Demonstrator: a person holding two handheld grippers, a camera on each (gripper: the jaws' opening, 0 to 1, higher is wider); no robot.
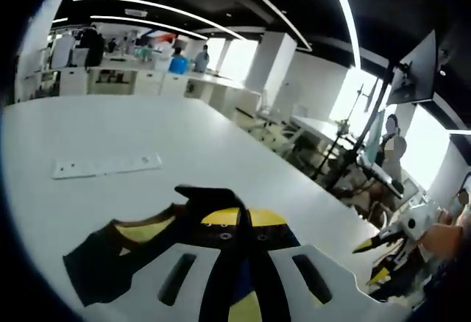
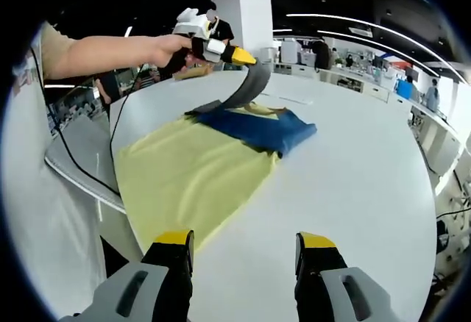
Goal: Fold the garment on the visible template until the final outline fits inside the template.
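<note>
Left gripper (image 2: 246, 59) is clamped on the dark garment's (image 2: 257, 127) lifted edge, over the yellow template (image 2: 184, 179) on the white table (image 2: 353, 182). Right gripper (image 2: 244, 252) hangs near, jaws apart — risk: the thin pinch slips, and the fold flops outside the template.

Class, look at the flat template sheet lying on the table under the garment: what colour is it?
Pale yellow. The template shows best in the right gripper view, spread under the blue garment.

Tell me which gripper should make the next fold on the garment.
Left, probably. The left gripper is already shut on a dark part of the garment, lifting it off the yellow template. The right gripper is open, holding nothing, short of the cloth.
</note>
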